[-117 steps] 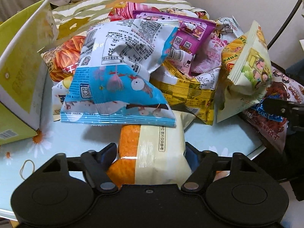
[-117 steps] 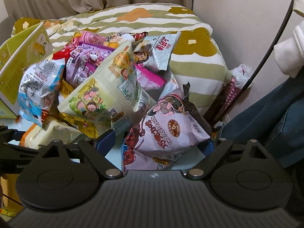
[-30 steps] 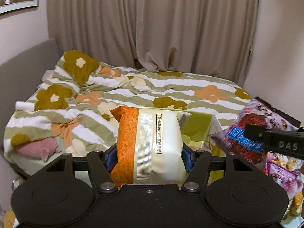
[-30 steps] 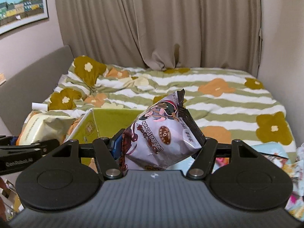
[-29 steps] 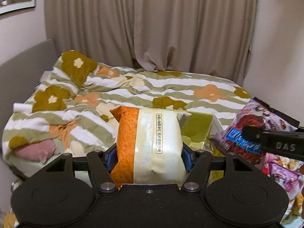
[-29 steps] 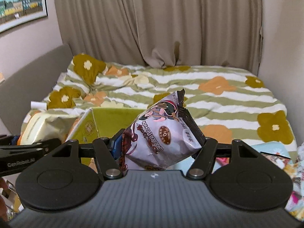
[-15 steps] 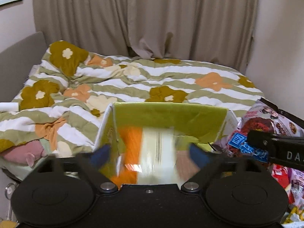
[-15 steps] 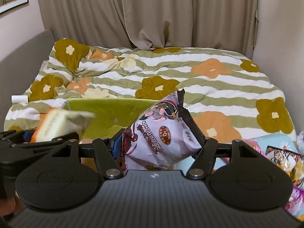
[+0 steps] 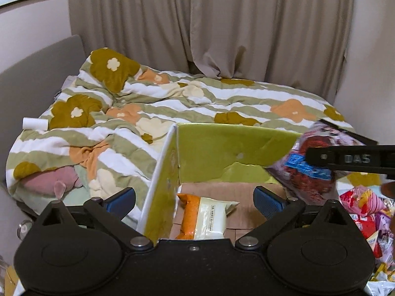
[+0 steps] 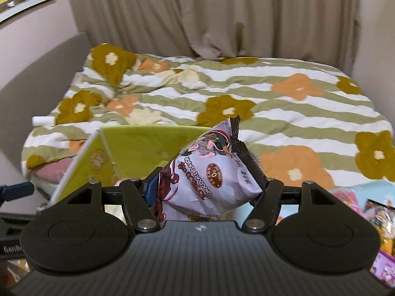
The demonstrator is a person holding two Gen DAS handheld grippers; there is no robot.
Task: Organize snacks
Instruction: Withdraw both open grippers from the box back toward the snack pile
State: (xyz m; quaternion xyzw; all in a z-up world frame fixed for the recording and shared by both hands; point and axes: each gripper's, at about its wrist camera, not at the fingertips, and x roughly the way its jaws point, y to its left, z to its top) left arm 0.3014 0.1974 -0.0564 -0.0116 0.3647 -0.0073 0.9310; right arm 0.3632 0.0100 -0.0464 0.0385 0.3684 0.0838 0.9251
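left gripper (image 9: 195, 198) tilted down over box (image 9: 222, 153), fingers just spread — right gripper (image 10: 205, 192) clamps chocolate bag (image 10: 209, 172).

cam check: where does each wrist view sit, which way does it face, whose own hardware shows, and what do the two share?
Left wrist: sits on the left tool, facing forward and down into the green box; its blue pads stand open over the orange-and-cream packet on the box floor. The right tool's arm crosses at right.
Right wrist: sits on the right tool, facing the same way; it is shut on the chocolate snack bag.
Shared: the green box, the floral duvet, curtains, the chocolate snack bag.
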